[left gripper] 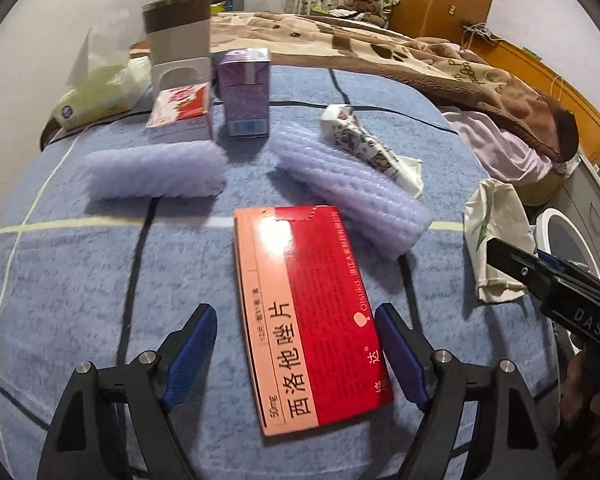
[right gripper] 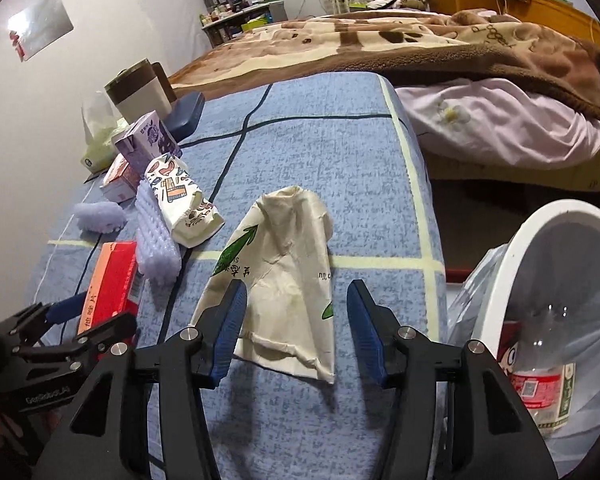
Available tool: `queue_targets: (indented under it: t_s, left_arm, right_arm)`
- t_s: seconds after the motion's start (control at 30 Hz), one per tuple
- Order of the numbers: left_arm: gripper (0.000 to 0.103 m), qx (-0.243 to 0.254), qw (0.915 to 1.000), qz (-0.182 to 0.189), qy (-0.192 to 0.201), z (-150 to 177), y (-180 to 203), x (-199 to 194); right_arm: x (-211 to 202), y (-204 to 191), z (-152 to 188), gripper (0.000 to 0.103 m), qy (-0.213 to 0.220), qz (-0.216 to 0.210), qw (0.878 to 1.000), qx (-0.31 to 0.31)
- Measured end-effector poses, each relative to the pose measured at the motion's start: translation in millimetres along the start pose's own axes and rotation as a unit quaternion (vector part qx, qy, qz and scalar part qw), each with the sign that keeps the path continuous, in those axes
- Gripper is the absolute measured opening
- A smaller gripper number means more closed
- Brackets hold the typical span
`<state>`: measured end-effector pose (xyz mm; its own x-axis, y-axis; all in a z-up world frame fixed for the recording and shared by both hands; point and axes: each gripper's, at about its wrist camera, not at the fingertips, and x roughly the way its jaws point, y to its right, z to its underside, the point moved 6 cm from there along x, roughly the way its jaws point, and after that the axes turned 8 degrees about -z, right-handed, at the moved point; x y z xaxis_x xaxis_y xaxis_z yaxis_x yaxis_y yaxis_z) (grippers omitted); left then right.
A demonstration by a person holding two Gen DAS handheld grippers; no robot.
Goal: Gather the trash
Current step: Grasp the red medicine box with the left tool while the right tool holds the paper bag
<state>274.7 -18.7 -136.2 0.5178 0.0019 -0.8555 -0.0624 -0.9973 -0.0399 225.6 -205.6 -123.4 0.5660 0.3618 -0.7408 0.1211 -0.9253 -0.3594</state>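
A red and pink medicine box (left gripper: 308,316) lies flat on the blue checked cloth (left gripper: 80,280), between the blue pads of my open left gripper (left gripper: 296,350); it also shows in the right wrist view (right gripper: 110,284). A crumpled cream paper bag (right gripper: 288,280) lies between the pads of my open right gripper (right gripper: 298,330), and shows at the cloth's right edge in the left wrist view (left gripper: 494,236). A white trash bin (right gripper: 556,316) lined with a plastic bag holds a plastic bottle (right gripper: 548,376), right of the cloth.
Two lilac foam pieces (left gripper: 156,174) (left gripper: 348,192), a patterned paper cup (left gripper: 360,140), a purple carton (left gripper: 246,94), a red-and-white carton (left gripper: 182,114), a tissue pack (left gripper: 96,100) and a lidded mug (left gripper: 178,30) sit farther back. A bed with a brown blanket (right gripper: 420,44) lies behind.
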Motion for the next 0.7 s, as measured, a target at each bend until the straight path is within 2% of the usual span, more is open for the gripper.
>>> queue_targets:
  t_s: [0.17,0.23,0.27,0.3,0.43,0.47,0.5,0.7]
  left_arm:
    - [0.080,-0.003,0.9999,-0.010,0.008,1.9,-3.7,0.8]
    - [0.074,-0.005,0.9999,-0.010,0.012,1.0,-4.3,0.1]
    - [0.067,-0.006,0.9998,-0.011,0.016,0.5,-4.9,-0.9]
    - [0.065,-0.008,0.9998,-0.012,0.017,-0.8,-5.6,-1.1]
    - [0.065,-0.016,0.9997,-0.004,0.018,0.0,-8.2,-3.5]
    - [0.065,-0.018,0.9996,-0.002,0.020,0.2,-8.0,-4.4]
    - [0.065,-0.021,0.9995,0.000,0.023,0.5,-8.8,-5.9]
    - [0.065,-0.026,0.9987,0.009,0.043,2.4,-10.0,-23.3]
  right_arm:
    - [-1.2,0.0,0.5,0.052,0.004,0.005,1.000,0.001]
    - [-2.0,-0.2,1.6,0.041,0.006,0.008,1.000,0.005]
    - [-2.6,0.0,2.2,0.033,0.006,0.004,1.000,0.006]
    - [-2.9,-1.3,3.0,0.031,0.006,0.000,1.000,0.005]
    - [-7.5,-6.7,3.8,0.019,0.017,0.002,1.000,-0.004]
    - [-9.2,-6.7,3.5,0.011,0.021,0.001,1.000,-0.004]
    - [-11.3,-6.8,3.3,0.007,0.025,0.001,1.000,-0.005]
    - [-22.3,-13.0,7.8,0.006,0.040,-0.003,0.999,-0.015]
